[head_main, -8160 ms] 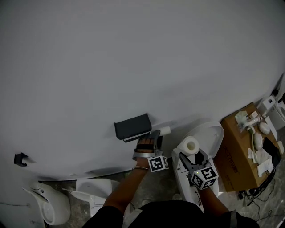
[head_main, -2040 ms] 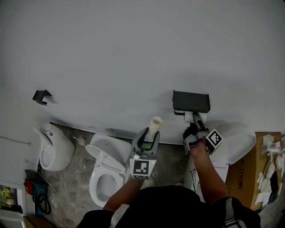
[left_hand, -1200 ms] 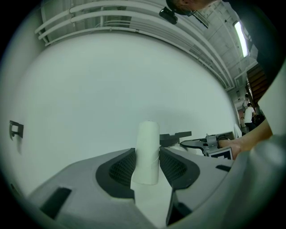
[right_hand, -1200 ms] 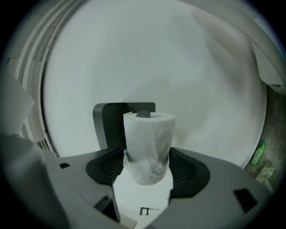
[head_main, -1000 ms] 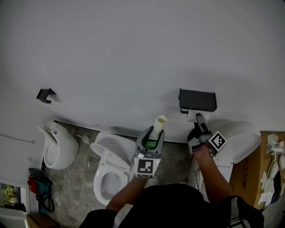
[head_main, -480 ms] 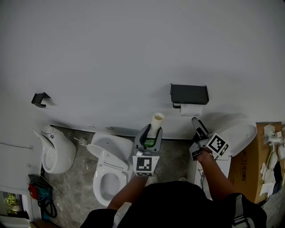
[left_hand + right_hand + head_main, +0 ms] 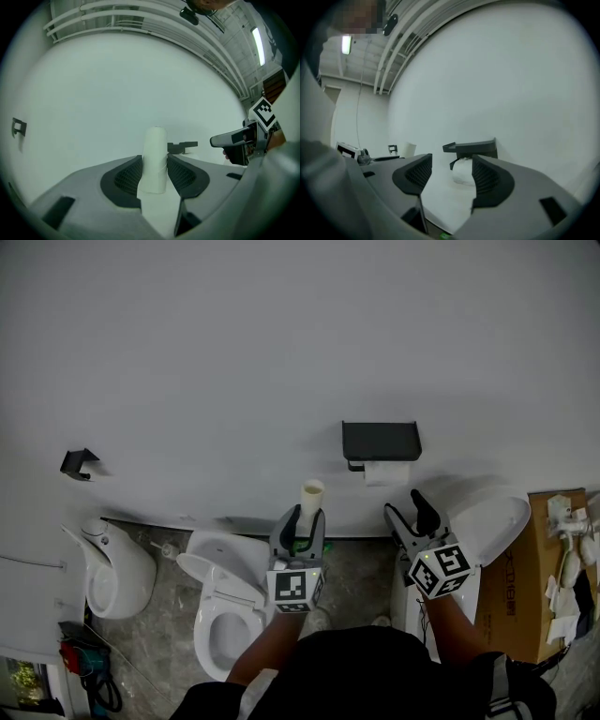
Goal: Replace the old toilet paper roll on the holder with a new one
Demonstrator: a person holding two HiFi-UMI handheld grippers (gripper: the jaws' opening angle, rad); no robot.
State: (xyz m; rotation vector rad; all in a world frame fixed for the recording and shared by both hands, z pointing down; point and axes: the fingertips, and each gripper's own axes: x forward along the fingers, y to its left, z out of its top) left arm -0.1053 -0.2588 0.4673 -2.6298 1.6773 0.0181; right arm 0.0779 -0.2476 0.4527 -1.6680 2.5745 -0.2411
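pale cardboard tube [image 7: 312, 495] pinched by left tool [image 7: 298, 521], grip confirmed in left gripper view | white paper roll [image 7: 386, 473] seated under black wall holder [image 7: 381, 441] | right tool [image 7: 405, 510] spread, empty, jaws just narrowed slightly | white toilet [image 7: 217, 601] shown in head view only

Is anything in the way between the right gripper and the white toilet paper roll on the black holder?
No, nothing visible. Only open air lies between the right gripper and the white toilet paper roll under the black wall holder. Its fingers have just closed a little, with nothing between them.
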